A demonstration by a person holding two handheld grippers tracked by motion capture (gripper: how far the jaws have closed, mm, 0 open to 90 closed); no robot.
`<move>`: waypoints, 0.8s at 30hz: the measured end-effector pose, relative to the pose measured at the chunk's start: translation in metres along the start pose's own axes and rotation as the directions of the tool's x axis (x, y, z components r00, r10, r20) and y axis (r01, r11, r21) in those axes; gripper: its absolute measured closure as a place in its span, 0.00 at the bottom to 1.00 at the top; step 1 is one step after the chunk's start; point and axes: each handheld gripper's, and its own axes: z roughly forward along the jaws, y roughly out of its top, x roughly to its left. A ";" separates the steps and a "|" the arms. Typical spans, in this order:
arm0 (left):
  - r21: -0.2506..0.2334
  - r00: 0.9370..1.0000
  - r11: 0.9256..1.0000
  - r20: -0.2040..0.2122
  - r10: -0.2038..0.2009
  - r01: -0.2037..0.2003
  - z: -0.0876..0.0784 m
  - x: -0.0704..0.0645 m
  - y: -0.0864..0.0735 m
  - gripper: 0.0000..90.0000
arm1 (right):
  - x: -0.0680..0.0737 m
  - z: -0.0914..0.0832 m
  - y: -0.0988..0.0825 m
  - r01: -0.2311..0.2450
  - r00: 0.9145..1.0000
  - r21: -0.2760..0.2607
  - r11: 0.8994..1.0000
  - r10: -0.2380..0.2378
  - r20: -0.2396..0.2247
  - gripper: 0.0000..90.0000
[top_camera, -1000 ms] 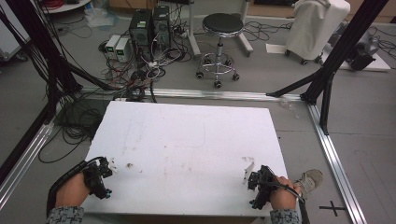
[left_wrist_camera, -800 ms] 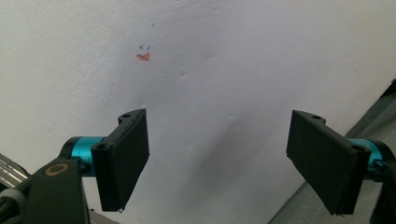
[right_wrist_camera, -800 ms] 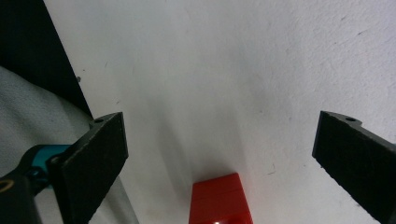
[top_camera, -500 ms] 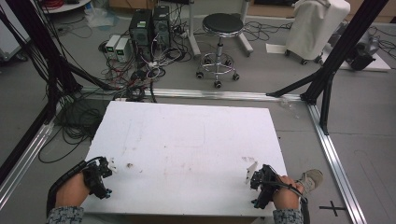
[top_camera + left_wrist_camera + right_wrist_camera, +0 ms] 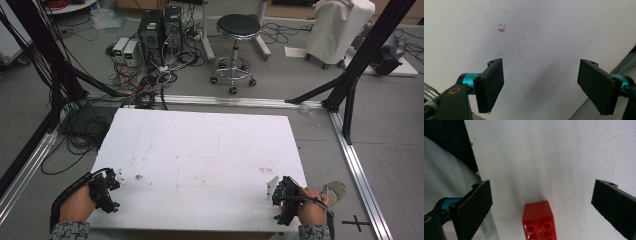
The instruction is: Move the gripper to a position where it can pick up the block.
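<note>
One red brick [image 5: 538, 221] sits on the white table [image 5: 200, 150], studs up, right between the spread jaws of the right gripper [image 5: 541, 207] and close in toward its base. Neither pad touches it; there is bare table on both sides of the brick. From the high view I cannot pick the brick out at all, since the person's right hand [image 5: 311, 207] and the tool cover that near corner of the table.

Over at the near left corner, the left gripper [image 5: 544, 85] is released too, jaws wide apart with nothing between them but white tabletop and a small orange and blue smudge [image 5: 502, 29] farther ahead.

What worries me is how close the brick lies to the table's near edge. If the right jaws close off-centre, one pad would reach it first and could shove or twist it, perhaps off the table. It also sits so deep between the jaws that the pads may catch only its far end.

The count: one brick, two grippers, one table. Beyond it stand one black stool [image 5: 235, 25] and two computer towers [image 5: 161, 30] on the floor.
</note>
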 end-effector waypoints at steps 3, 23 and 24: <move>-0.002 1.000 1.000 -0.004 -0.005 0.005 -0.001 0.001 -0.001 0.24 | 0.000 -0.003 -0.001 0.016 1.000 -0.026 1.000 -0.016 -0.005 0.03; 0.002 1.000 1.000 -0.005 -0.003 0.003 -0.001 0.000 -0.002 0.24 | -0.005 -0.013 -0.031 0.158 0.987 0.034 0.987 -0.157 -0.014 0.03; 0.002 1.000 1.000 -0.005 -0.003 0.003 -0.001 0.001 -0.002 0.24 | -0.006 -0.011 -0.035 0.158 0.987 0.039 0.987 -0.157 -0.014 0.03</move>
